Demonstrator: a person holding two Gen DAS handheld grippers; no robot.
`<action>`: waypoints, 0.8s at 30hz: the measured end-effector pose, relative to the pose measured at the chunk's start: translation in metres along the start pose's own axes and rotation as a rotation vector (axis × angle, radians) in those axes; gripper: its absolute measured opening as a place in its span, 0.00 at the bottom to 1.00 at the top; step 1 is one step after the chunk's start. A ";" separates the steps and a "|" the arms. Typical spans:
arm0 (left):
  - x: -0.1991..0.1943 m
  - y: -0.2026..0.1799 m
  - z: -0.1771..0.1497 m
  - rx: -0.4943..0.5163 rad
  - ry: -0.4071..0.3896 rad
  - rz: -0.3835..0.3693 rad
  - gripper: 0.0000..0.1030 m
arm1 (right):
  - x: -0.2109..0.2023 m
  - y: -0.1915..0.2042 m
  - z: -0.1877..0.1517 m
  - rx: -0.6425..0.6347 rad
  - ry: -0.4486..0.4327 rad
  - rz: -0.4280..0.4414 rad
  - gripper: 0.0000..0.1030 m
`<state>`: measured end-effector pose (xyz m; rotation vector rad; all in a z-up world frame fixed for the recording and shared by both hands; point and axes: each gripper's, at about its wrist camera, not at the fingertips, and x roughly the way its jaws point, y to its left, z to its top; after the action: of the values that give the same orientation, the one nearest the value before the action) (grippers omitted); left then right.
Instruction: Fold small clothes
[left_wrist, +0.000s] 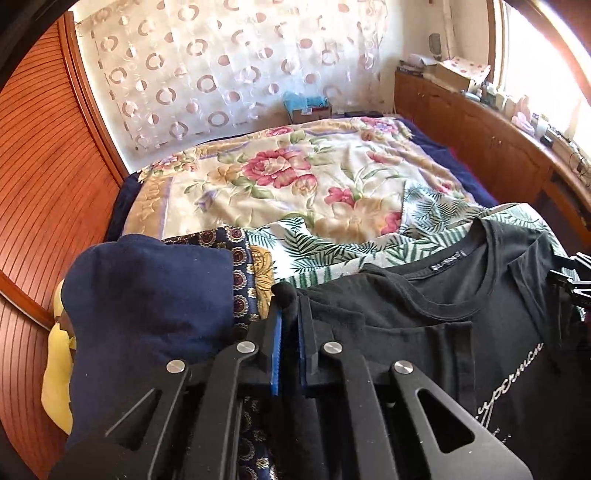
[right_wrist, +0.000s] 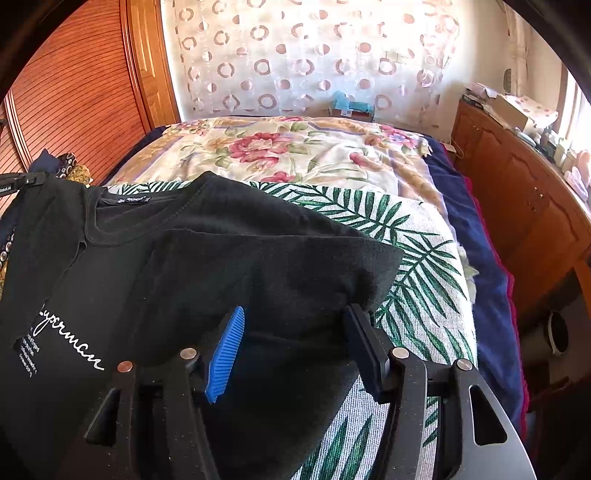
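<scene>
A black T-shirt (left_wrist: 461, 332) with white script print lies on a palm-leaf cloth (left_wrist: 325, 254) on the bed; it also shows in the right wrist view (right_wrist: 207, 258). My left gripper (left_wrist: 290, 310) is shut on the T-shirt's left sleeve edge, a black bunch of fabric sticking out between the blue pads (left_wrist: 276, 354). My right gripper (right_wrist: 295, 325) is open, its jaws wide apart over the folded right sleeve of the T-shirt, with nothing held. Whether its fingers touch the fabric is unclear.
A navy garment (left_wrist: 147, 314) and a yellow cloth (left_wrist: 55, 380) lie left of the T-shirt on a patterned scarf (left_wrist: 243, 266). A floral blanket (left_wrist: 295, 173) covers the bed. A wooden cabinet (right_wrist: 524, 206) stands right, a slatted wooden door (left_wrist: 37, 184) left.
</scene>
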<state>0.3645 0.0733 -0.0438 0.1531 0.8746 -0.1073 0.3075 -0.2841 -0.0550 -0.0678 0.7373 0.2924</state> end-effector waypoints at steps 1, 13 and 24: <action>-0.001 -0.001 0.000 -0.001 -0.006 -0.006 0.07 | -0.001 -0.002 0.000 0.016 -0.006 0.009 0.57; -0.037 -0.021 -0.003 0.016 -0.101 -0.073 0.07 | 0.012 -0.034 0.014 0.094 0.033 -0.068 0.57; -0.077 -0.031 -0.031 0.000 -0.173 -0.113 0.07 | 0.011 0.006 0.024 0.019 -0.001 0.015 0.07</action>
<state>0.2873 0.0506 -0.0070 0.0930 0.7108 -0.2232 0.3290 -0.2717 -0.0446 -0.0447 0.7398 0.2995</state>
